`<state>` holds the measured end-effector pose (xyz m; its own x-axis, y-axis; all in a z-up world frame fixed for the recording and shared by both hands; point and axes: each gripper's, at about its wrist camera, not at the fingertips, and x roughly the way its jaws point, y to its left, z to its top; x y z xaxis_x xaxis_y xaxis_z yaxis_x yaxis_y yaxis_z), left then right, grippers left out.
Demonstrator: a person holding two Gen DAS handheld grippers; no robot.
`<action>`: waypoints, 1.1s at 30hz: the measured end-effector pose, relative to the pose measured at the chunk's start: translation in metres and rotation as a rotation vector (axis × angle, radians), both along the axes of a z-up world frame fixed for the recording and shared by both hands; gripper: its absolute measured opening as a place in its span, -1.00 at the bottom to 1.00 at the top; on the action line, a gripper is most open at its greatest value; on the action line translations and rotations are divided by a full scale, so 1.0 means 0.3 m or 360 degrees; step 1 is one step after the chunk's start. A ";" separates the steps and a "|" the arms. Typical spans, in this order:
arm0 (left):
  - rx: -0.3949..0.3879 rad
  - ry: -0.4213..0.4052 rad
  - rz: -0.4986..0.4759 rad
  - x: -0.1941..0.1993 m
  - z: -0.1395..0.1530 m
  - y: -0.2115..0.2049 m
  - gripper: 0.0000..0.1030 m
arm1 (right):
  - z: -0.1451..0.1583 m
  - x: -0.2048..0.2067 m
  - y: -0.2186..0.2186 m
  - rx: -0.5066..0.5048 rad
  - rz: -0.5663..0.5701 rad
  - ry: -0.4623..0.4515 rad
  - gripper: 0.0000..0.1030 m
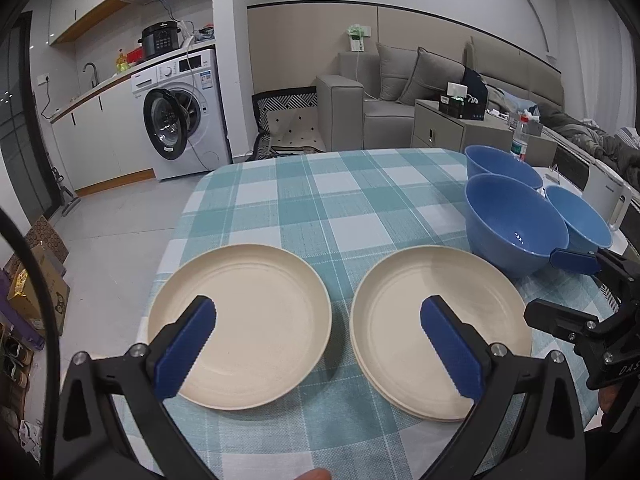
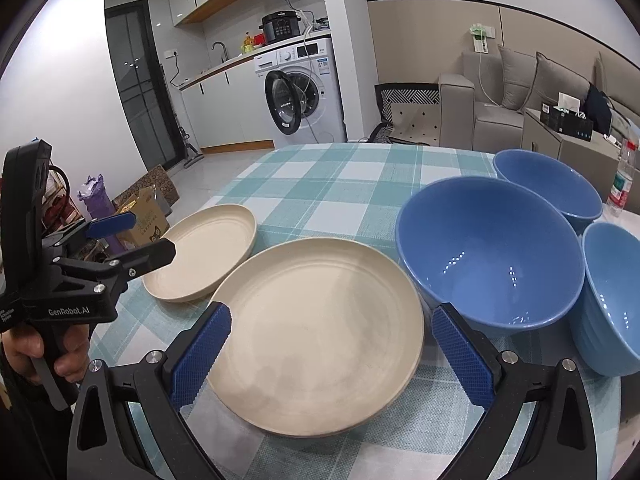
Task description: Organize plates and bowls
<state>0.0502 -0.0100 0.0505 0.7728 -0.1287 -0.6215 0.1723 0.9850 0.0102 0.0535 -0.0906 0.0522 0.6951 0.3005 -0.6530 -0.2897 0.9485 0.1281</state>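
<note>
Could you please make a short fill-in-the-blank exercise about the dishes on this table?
1. The bowls on the table are ____ in colour.
2. The number of bowls is ____.
3. The right gripper holds ____.
4. The cream plates lie to the ____ of the bowls.

Missing words: blue; three; nothing; left

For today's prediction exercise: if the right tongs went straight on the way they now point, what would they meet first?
Probably the near plate, which lies between the open right tongs; the big bowl sits just beside that line, so depth leaves some doubt.
</note>
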 end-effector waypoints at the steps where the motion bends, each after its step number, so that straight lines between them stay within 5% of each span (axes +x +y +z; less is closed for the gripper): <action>1: -0.0005 -0.0005 0.0008 -0.001 0.005 0.010 1.00 | 0.006 0.001 0.004 0.0004 0.0004 -0.0005 0.99; 16: -0.0113 -0.0039 0.0232 0.020 0.052 0.204 1.00 | 0.113 0.065 0.146 -0.0045 0.0071 -0.0050 0.99; 33: -0.0162 -0.0006 0.0430 0.048 0.034 0.347 1.00 | 0.101 0.222 0.358 -0.0087 0.0191 0.0056 0.99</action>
<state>0.0647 0.0941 0.0608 0.7899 0.0202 -0.6129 -0.0961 0.9912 -0.0911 0.1202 0.0168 0.0825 0.6327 0.3435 -0.6941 -0.3975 0.9132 0.0896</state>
